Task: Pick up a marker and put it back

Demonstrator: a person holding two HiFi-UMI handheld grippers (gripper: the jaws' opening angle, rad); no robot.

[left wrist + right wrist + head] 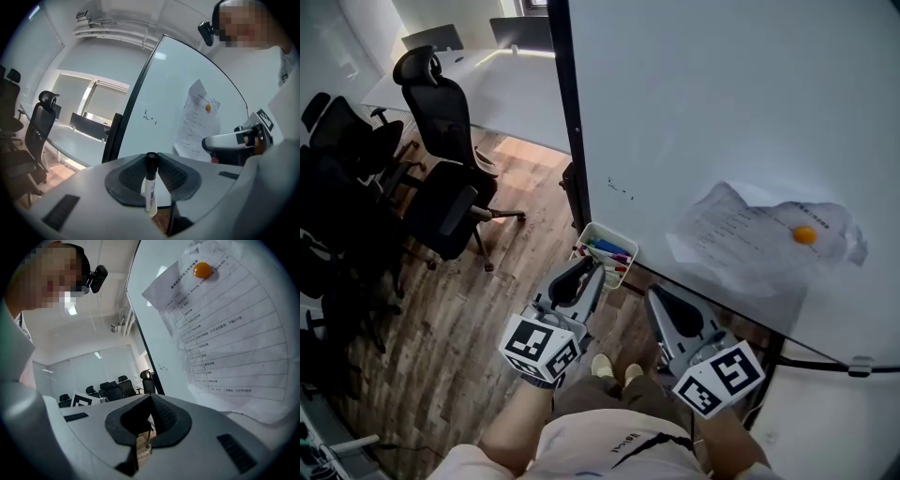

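Note:
My left gripper (151, 157) is shut on a whiteboard marker (150, 183) with a black cap and a white printed body; the marker stands upright between the jaws. In the head view the left gripper (591, 268) hovers just in front of the white marker tray (622, 272) hung at the whiteboard's lower left corner, where several coloured markers (607, 250) lie. My right gripper (655, 296) is held to the right of the tray, close to the board. In the right gripper view its jaws meet at the tips (151, 399) with nothing between them.
The whiteboard (722, 112) fills the right side, with a crumpled printed sheet (750, 234) pinned by an orange magnet (804, 235). Black office chairs (441, 122) and a long white table (502, 89) stand to the left on the wood floor.

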